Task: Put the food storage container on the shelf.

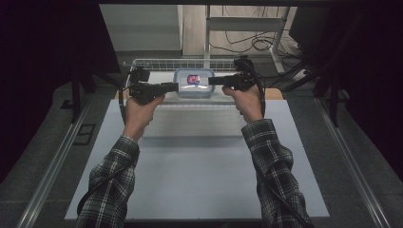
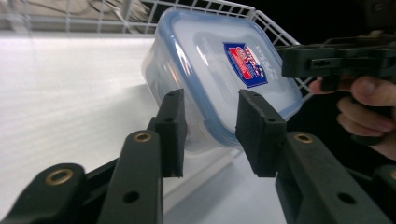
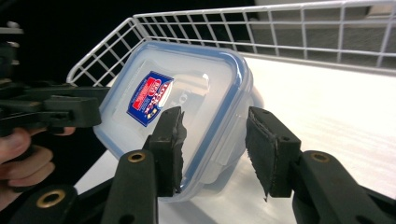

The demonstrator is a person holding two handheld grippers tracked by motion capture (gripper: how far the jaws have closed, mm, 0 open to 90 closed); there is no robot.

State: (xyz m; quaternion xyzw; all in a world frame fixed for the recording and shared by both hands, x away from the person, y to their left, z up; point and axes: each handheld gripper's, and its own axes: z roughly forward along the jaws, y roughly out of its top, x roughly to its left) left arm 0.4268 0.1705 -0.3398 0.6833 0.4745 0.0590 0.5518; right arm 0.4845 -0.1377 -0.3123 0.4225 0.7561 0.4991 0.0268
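A clear plastic food container with a blue-rimmed lid and a red and blue sticker is at the far middle of the table, inside a white wire basket. My left gripper holds its left edge and my right gripper its right edge. In the left gripper view the container sits tilted, its edge pinched in the left gripper, one jaw on the lid and one on the wall. The right gripper clamps the container the same way. Each view shows the other gripper and hand beyond it.
The wire basket's low walls ring the container at the back and sides. A pale mat covers the near table. Desk legs and cables lie beyond the table, and dark curtains stand at both sides.
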